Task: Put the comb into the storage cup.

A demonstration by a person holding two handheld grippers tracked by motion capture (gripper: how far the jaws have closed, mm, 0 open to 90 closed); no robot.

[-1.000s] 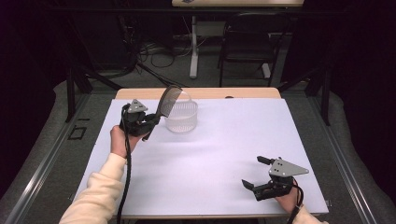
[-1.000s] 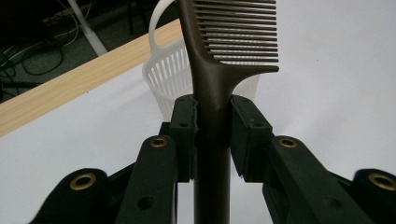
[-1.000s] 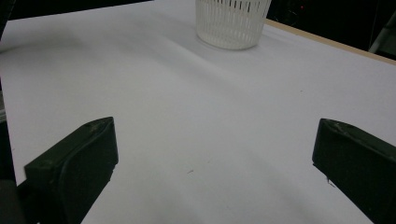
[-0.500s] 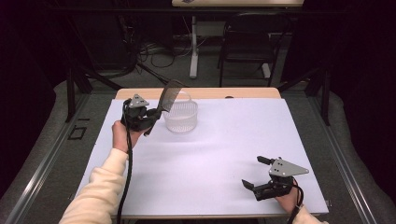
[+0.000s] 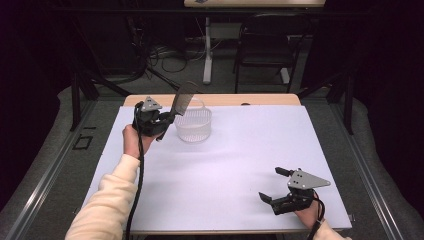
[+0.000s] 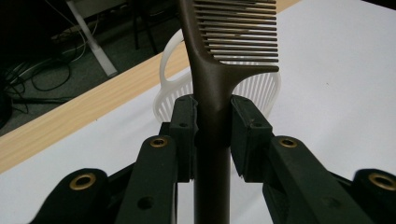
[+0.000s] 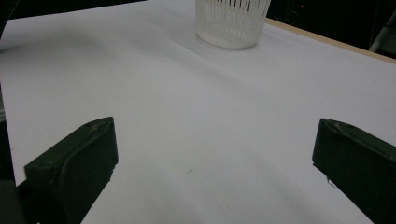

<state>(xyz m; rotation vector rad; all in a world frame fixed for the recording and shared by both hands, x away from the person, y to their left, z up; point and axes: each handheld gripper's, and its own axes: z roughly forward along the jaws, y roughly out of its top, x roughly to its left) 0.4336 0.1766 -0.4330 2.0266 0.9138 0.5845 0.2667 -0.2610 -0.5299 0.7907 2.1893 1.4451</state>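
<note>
Left gripper clamped on the brown comb by its handle, pads squeezing either side, teeth end angled up and over the near rim of the white slotted basket. Basket near the far edge of the white table, toward its far left corner, left hand just beside it.

Step in hand, by the look of it: dropping the comb into the basket. Best done by carrying the teeth end past the rim, tipping it downward, lowering until most of the comb sits inside the wall, then letting go. Release too early and a long comb likely tips over the rim, or nudges the light basket.

Right gripper idle near the table's near right corner, jaws spread wide, nothing between them.

Left gripper view: grip up close, handle pinched squarely between both pads, teeth clean against the basket behind. High view: comb's place against the rim. Right gripper view: low look across bare table to the basket at the far side.
</note>
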